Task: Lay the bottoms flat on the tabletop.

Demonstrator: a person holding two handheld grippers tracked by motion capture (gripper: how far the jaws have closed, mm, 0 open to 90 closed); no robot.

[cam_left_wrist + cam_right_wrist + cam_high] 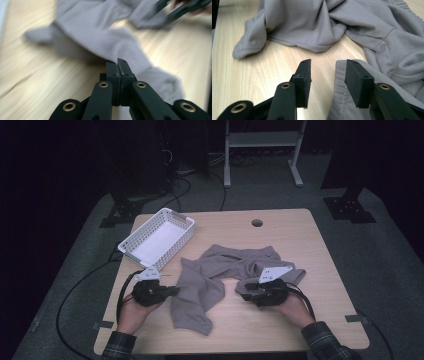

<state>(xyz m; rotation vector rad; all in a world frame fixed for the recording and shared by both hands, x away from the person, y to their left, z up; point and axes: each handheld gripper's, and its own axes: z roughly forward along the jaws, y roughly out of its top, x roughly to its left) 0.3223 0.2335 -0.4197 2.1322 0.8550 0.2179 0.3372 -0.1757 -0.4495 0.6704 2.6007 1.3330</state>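
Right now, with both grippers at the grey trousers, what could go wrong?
1. The left gripper pinches only a thin edge of the grey trousers; a pull could slip it free.
2. The right gripper has open jaws with the hem beside one of them, so closing may miss the cloth.
3. Uneven pulling may drag the trousers toward the white basket.

No legible text on anything.

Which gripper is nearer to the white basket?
Left. The left gripper sits just below the white basket, shut at the edge of the grey trousers. The right gripper lies further right, across the trousers, jaws open.
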